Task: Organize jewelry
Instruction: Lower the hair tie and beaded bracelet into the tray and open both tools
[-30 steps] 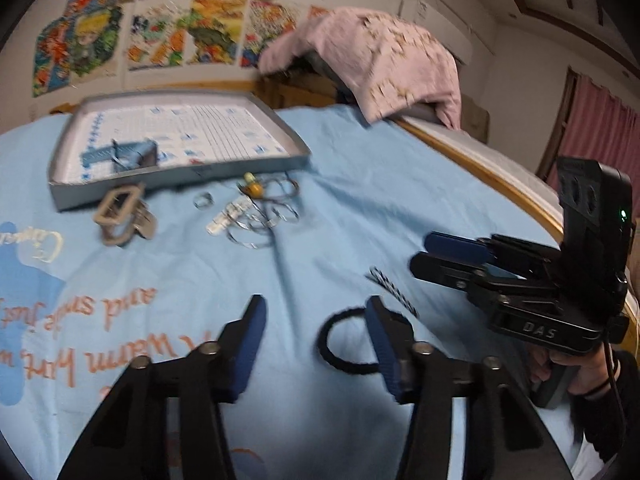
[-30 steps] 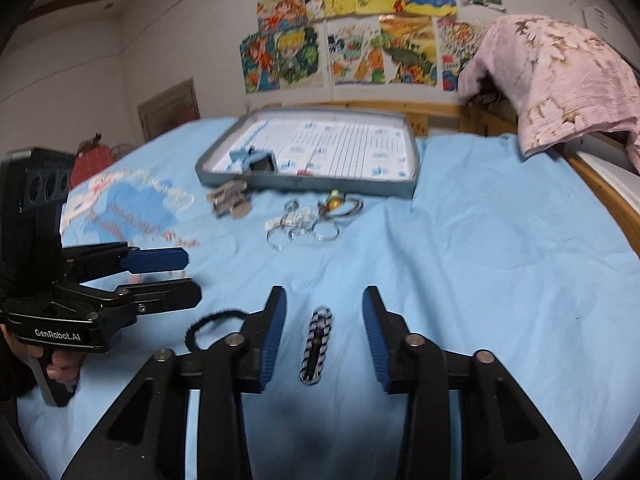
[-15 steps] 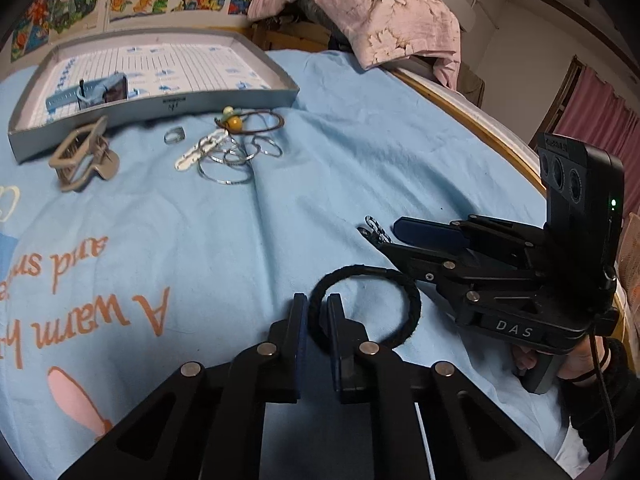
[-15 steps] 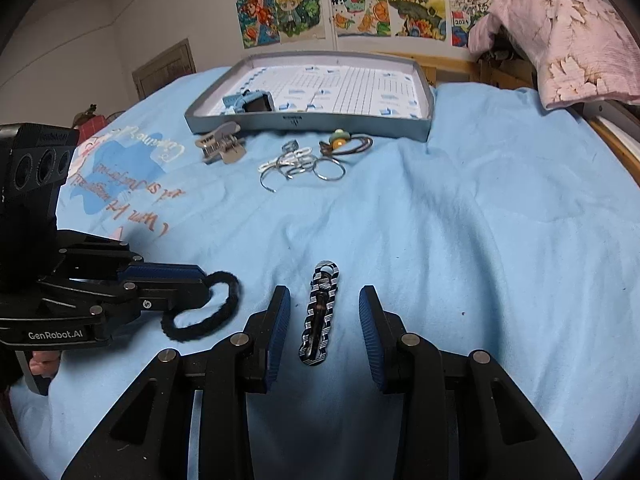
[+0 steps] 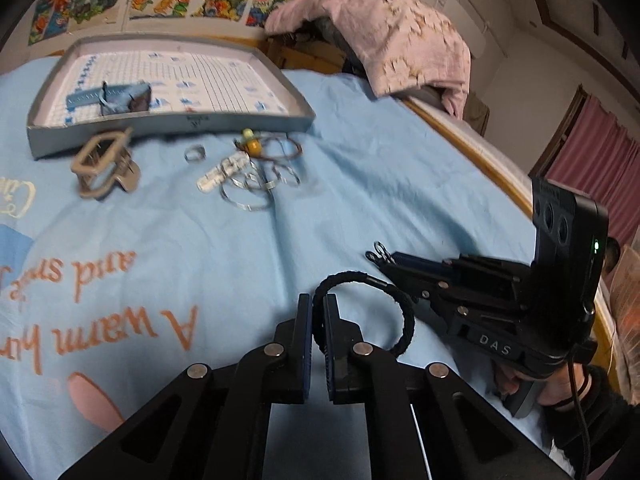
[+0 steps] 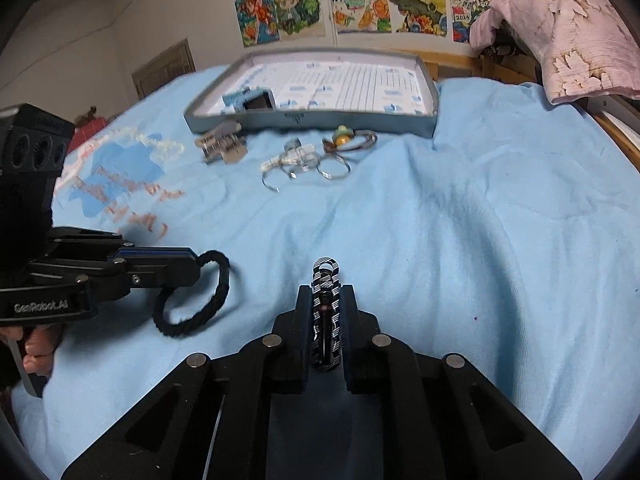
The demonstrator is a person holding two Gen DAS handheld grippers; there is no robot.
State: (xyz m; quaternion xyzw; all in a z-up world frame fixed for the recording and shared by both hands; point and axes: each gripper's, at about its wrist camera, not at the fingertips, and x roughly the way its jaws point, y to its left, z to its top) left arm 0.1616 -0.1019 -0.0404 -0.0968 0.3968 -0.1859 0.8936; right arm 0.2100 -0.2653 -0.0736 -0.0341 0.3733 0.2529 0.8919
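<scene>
My left gripper (image 5: 317, 312) is shut on a black braided hair tie (image 5: 400, 312), which hangs lifted off the blue sheet; it also shows in the right wrist view (image 6: 208, 300). My right gripper (image 6: 327, 296) is shut on a black-and-white striped hair clip (image 6: 327, 320); the clip's tip (image 5: 378, 254) sticks out of the right gripper in the left wrist view. A grey tray (image 5: 172, 128) (image 6: 424, 120) lies at the far side with a blue clip (image 5: 108, 98) inside.
In front of the tray lie a beige claw clip (image 5: 104, 164), a small ring (image 5: 195, 155), several silver hoops (image 5: 256, 188) and a beaded cord (image 5: 256, 144). A pink cloth (image 5: 392, 36) hangs over the wooden bed edge (image 5: 480, 152) on the right.
Both grippers have closed: the left on the black hair tie, the right on the striped clip. Both items have lifted off the sheet.
</scene>
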